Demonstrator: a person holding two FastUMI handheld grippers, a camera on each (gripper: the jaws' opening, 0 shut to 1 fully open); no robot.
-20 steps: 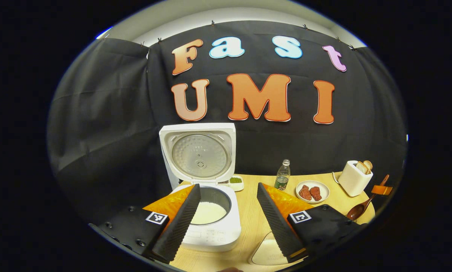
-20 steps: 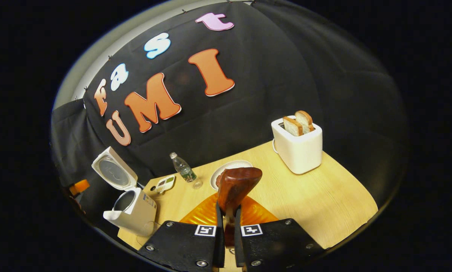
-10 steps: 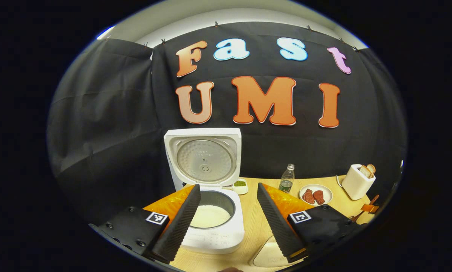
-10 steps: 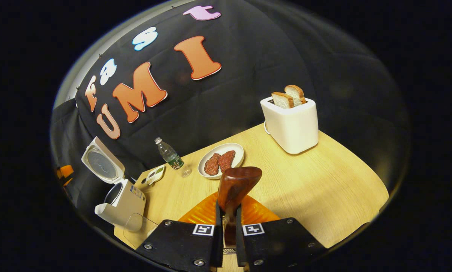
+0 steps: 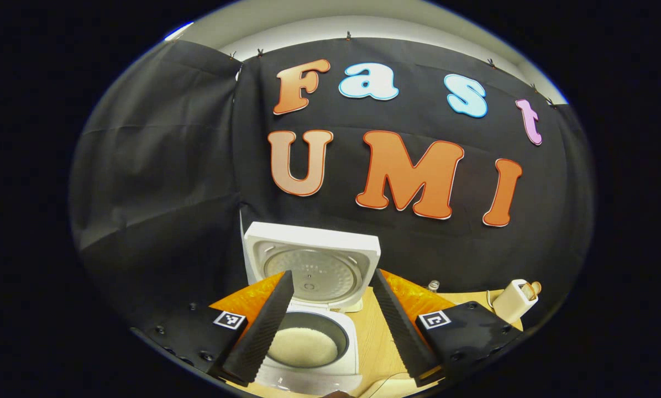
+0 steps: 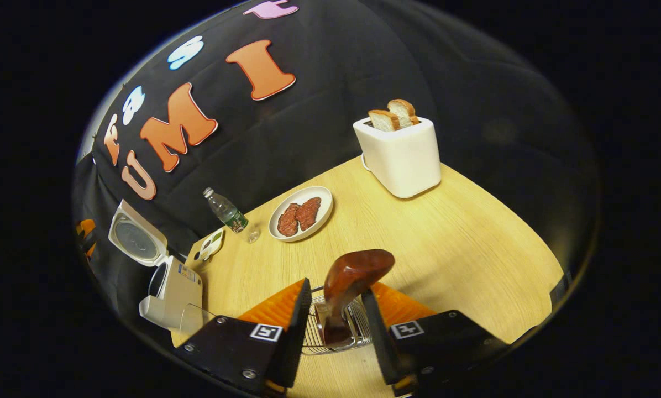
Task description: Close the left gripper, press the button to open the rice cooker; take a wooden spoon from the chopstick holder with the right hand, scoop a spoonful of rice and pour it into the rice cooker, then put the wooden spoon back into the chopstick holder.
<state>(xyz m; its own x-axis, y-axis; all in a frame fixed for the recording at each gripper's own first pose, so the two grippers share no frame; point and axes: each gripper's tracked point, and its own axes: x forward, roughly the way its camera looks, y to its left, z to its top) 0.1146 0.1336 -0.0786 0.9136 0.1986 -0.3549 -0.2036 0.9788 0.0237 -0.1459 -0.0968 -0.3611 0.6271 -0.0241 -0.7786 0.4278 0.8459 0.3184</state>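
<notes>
Table: wooden spoon handle hidden in chopstick holder; both claws spread.

A pale wooden tabletop carries the open rice cooker, bottle, plate, toaster and wire chopstick holder.

Black cloth drapes the booth's walls. A pale wall shows above it. The wooden table is brightly lit.
</notes>
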